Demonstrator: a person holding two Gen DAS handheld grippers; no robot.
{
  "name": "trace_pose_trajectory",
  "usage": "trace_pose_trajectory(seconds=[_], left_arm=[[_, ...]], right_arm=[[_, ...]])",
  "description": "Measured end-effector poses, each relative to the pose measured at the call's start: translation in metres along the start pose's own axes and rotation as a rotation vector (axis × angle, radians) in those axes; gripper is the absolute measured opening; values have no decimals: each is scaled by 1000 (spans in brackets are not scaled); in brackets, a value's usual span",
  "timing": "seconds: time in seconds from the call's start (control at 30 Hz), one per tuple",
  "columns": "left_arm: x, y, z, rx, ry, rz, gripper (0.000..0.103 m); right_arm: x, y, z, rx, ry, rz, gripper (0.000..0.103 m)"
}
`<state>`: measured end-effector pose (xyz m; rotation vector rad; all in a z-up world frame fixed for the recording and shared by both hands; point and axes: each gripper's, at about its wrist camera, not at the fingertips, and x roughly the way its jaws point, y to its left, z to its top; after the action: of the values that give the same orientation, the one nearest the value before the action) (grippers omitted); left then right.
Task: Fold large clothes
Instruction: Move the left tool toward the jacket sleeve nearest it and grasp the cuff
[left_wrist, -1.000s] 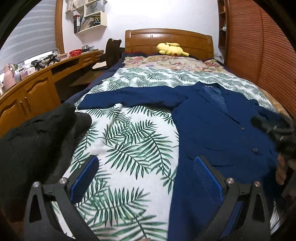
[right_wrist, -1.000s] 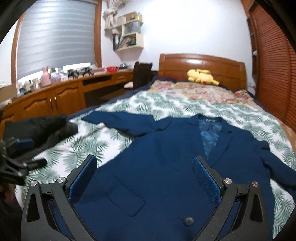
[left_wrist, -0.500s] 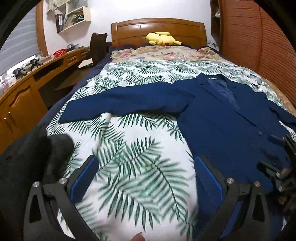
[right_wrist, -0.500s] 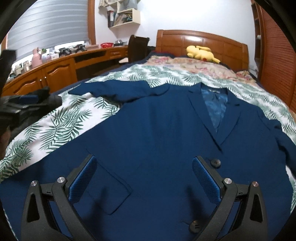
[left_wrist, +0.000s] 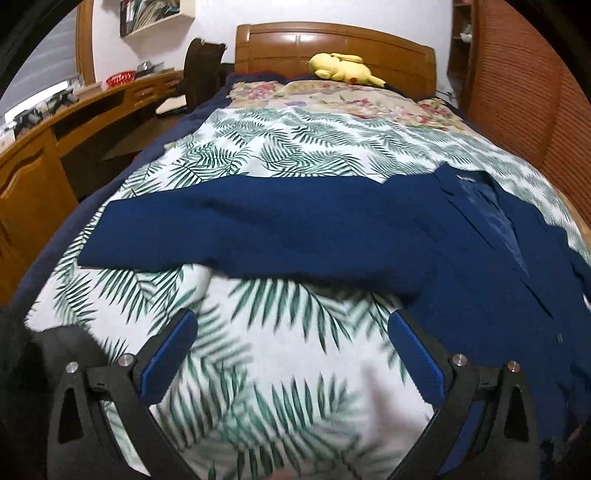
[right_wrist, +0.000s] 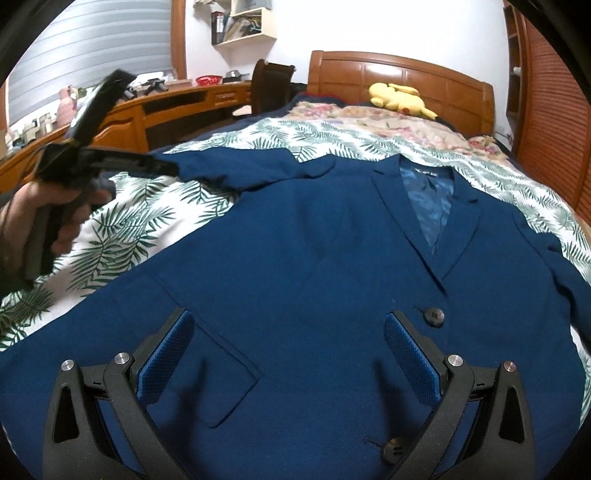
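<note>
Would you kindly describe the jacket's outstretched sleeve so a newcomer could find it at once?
Start at the bed with the wooden headboard and palm-leaf bedspread. A navy jacket lies flat on it, front up. Its sleeve stretches straight sideways across the leaf print toward the desk side; the other sleeve stays tucked beside the jacket's body.

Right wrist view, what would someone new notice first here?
A navy blazer lies spread flat, front up, across the palm-leaf bedspread, one sleeve stretched toward the desk side. A yellow plush toy rests by the wooden headboard. Both the right gripper and left gripper are open, holding nothing.
</note>
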<state>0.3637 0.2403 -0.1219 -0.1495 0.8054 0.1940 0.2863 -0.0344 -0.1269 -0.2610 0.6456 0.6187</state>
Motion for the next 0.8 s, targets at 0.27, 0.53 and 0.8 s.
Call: trace_pose_trajectory(seconds=[0.27,0.53,0.8], left_arm=[[38,35,17,-134,25,-6,77],[64,65,17,-274,72,-24,61],[75,66,28,-279,52,-16,42]], right_arm=[[2,6,-3,-17,16,-9,103],[3,7,-4,-18,25,-5,103],[3,8,-3,-16,27,-3,103]])
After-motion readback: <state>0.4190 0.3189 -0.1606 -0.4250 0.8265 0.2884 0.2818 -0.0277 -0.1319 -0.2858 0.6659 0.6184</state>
